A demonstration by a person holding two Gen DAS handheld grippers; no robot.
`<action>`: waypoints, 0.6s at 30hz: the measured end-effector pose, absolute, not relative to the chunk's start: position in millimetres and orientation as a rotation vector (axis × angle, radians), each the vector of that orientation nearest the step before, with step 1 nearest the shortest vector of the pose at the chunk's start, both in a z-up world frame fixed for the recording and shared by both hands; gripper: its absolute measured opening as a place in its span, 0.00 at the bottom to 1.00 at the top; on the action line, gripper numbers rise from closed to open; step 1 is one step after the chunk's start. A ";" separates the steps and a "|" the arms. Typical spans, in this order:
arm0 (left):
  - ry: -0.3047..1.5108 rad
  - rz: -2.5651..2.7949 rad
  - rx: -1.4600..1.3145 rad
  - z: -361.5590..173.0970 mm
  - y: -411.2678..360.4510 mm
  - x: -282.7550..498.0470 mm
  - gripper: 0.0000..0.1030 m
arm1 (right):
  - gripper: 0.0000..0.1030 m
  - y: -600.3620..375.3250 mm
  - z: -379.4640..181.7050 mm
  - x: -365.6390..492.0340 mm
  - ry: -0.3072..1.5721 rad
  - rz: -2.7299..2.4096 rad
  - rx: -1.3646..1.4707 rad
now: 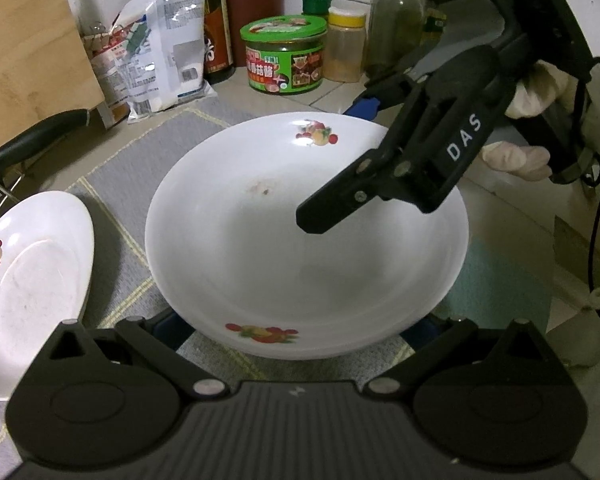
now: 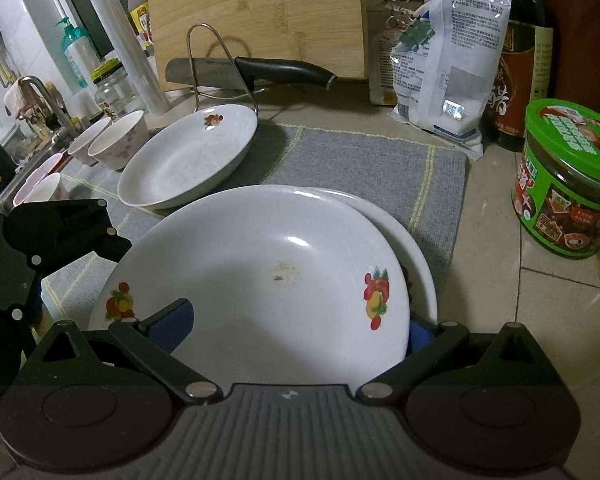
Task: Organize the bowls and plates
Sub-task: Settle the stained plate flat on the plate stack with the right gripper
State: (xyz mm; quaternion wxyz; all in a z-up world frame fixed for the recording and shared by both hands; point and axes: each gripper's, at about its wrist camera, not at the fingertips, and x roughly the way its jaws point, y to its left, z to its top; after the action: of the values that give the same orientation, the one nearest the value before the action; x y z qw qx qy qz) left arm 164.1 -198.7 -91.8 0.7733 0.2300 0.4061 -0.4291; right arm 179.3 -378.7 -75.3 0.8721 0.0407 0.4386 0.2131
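Item: white glazed deep plate with red-and-yellow fruit decals (image 2: 260,276), uppermost of a stack of two, offset so the rim of the matching white plate beneath (image 2: 416,256) shows as a crescent on the far right. The stack sits on a grey woven mat with pale yellow stripes (image 2: 364,168) on the tiled worktop (image 2: 496,240).

Right hand-held gripper (image 2: 296,330): blue-padded fingers (image 2: 172,322) spread wide, one over the top plate's near-left rim, the other low at its near-right edge; whether they touch the plate cannot be told.

Left hand-held gripper (image 1: 296,330): spread at the near rim of the same stack, blue pads mostly hidden under the plate edge.

Adjacent: a third white fruit-decal plate (image 2: 188,156), just beside the stack on the left and leaning up against a wire rack (image 2: 220,64) that carries a black-handled kitchen knife (image 2: 252,70). White small bowls (image 2: 112,140) stand further left by the sink.

Open room: bare mat beyond the stack, then bare tile to its right, up to a green-lidded round tin (image 2: 568,180). A white plastic pouch (image 2: 448,68), dark sauce bottle (image 2: 520,56) and upright bamboo chopping board (image 2: 256,12) line the back edge.
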 end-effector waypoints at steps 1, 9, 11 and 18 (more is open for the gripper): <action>0.887 -0.930 0.498 -91.4 -198.7 165.1 1.00 | 1.00 -378.5 -75.1 179.6 0.919 0.444 0.085; 0.938 -0.926 0.531 -88.1 -202.7 171.7 0.99 | 1.00 -375.4 -73.3 180.7 0.938 0.424 0.066; 0.946 -0.922 0.538 -87.9 -204.9 172.0 0.99 | 1.00 -375.4 -73.0 181.3 0.942 0.421 0.068; 0.972 -0.908 0.565 -87.8 -212.7 172.5 0.99 | 1.00 -373.8 -71.7 182.3 0.956 0.408 0.061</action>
State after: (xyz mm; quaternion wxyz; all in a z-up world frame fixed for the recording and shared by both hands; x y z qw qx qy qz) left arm 172.5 -212.7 -87.8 0.7502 0.2588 0.4446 -0.4154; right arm 182.3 -373.8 -71.7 0.8675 0.0290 0.4567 0.1950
